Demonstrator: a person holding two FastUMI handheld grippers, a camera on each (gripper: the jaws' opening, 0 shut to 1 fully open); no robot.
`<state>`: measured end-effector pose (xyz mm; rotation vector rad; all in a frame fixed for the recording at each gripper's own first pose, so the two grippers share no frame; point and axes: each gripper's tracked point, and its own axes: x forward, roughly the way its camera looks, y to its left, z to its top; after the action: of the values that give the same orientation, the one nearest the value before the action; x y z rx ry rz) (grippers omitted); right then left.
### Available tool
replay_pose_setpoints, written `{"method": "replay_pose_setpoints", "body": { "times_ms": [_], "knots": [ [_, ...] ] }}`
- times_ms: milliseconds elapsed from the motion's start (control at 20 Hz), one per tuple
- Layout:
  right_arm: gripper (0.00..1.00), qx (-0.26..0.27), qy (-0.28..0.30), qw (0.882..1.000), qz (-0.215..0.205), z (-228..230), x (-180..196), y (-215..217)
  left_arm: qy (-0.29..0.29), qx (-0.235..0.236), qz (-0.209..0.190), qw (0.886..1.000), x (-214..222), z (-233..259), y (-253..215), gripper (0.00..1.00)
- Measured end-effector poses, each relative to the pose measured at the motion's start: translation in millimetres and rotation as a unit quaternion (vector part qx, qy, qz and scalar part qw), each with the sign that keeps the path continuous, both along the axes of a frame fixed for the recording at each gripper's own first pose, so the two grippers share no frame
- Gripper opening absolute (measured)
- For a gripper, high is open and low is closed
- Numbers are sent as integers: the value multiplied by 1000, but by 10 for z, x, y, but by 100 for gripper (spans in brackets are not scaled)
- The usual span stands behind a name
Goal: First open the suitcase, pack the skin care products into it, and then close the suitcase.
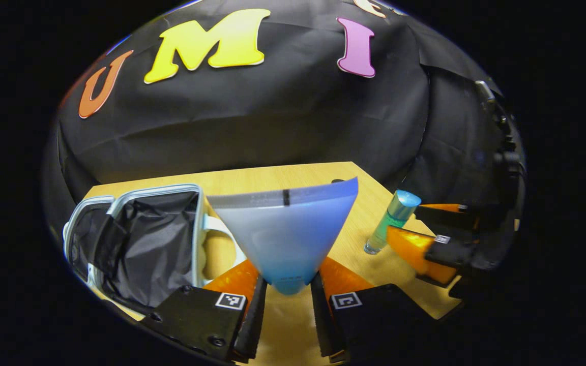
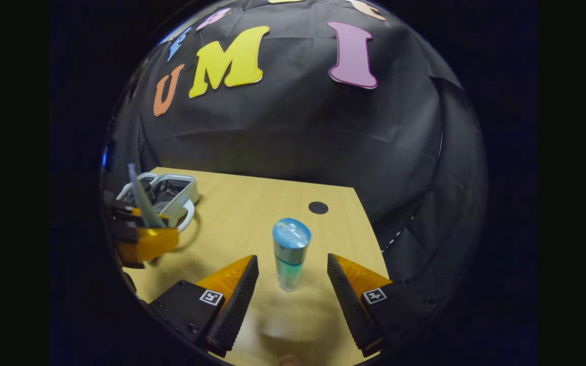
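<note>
Left gripper view: the left gripper (image 1: 287,297) sits at the bottom, its two fingers pressed against the narrow lower end of a pale blue tube (image 1: 287,231), gripping it. The tube widens upward to a flat crimped edge (it looks like a squeeze tube held cap end down). Behind it lies a wooden table (image 1: 272,178). To the left on the table stands a small suitcase (image 1: 135,244), open, with a light frame, a white handle on its near side and dark crumpled lining inside. To the right, a slim green bottle (image 1: 392,221) with a blue cap stands on the table, tilted by the lens. Just beside the bottle is the right gripper (image 1: 428,229), one finger on either side of the bottle, not pressing on it.

Right gripper view: the right gripper (image 2: 293,279) shows at the bottom with its jaws spread wide. The green bottle (image 2: 291,254) stands upright on the table (image 2: 252,203) between the fingers, with a clear gap on both sides. A small dark round spot (image 2: 318,207) marks the tabletop farther back. At the far left, the left gripper (image 2: 145,231) holds the tube (image 2: 143,201), seen edge-on, just in front of the open suitcase (image 2: 163,195), which rests near the table's far left corner
</note>
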<state>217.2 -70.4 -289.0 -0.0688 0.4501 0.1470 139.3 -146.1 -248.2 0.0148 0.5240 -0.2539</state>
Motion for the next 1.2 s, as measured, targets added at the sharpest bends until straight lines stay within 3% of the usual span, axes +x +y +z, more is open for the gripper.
{"method": "replay_pose_setpoints", "body": {
  "times_ms": [250, 500, 600, 750, 950, 1200],
  "knots": [
    [76, -19, 16, 999, -36, -292, 214, 4, 17, 7, 42, 999, -441, 106, 624, 47],
    [56, -33, 9, 998, -61, -330, 289, 21, 33, 14, 102, 994, -630, 107, 1430, 46],
    [40, -30, 7, 999, -44, -267, 221, 121, 36, 26, 123, 991, -590, 87, 1749, 46],
    [36, -26, 34, 998, -36, -163, -38, 239, 48, 37, 134, 989, -443, -1, 2081, 47],
    [36, -19, 25, 999, -33, 349, -590, 435, 83, 49, 126, 987, -196, -233, 2323, 47],
    [36, 32, 35, 997, -54, 780, -1184, 756, 139, 73, 103, 982, 19, -675, 2432, 47]
  ]
}}
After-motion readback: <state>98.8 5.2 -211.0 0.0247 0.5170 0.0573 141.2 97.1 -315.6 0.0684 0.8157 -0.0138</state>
